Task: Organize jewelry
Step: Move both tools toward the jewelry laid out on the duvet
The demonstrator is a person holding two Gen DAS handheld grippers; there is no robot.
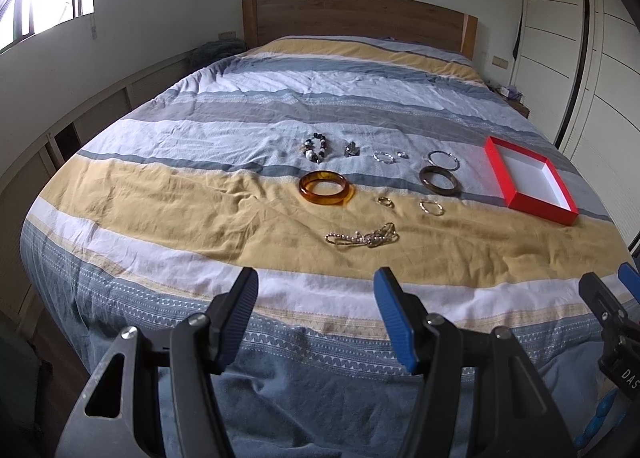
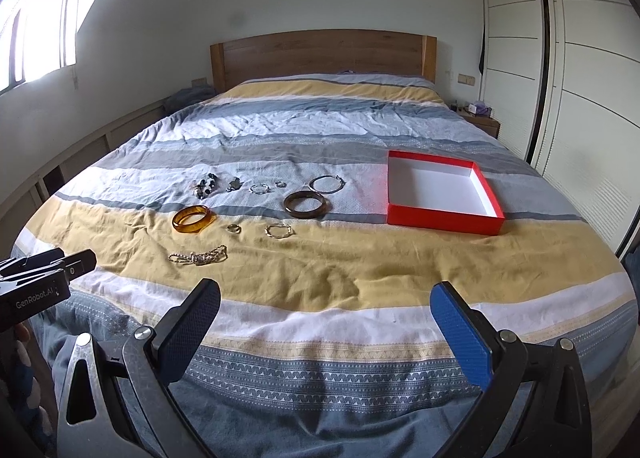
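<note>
Jewelry lies spread on a striped bedspread. There is an amber bangle (image 1: 327,187) (image 2: 194,219), a dark brown bangle (image 1: 440,180) (image 2: 305,204), a thin silver hoop (image 1: 443,160) (image 2: 327,183), a beaded bracelet (image 1: 316,148) (image 2: 206,183), a pearl chain (image 1: 362,238) (image 2: 199,256) and several small rings and earrings. An empty red box (image 1: 532,205) (image 2: 442,220) with a white inside sits to the right of them. My left gripper (image 1: 316,298) is open and empty at the foot of the bed. My right gripper (image 2: 326,306) is open and empty, also well short of the jewelry.
A wooden headboard (image 2: 320,53) stands at the far end of the bed. White wardrobe doors (image 2: 580,77) run along the right. A low cabinet (image 1: 100,109) and a window are on the left. A nightstand (image 2: 478,119) is at the back right.
</note>
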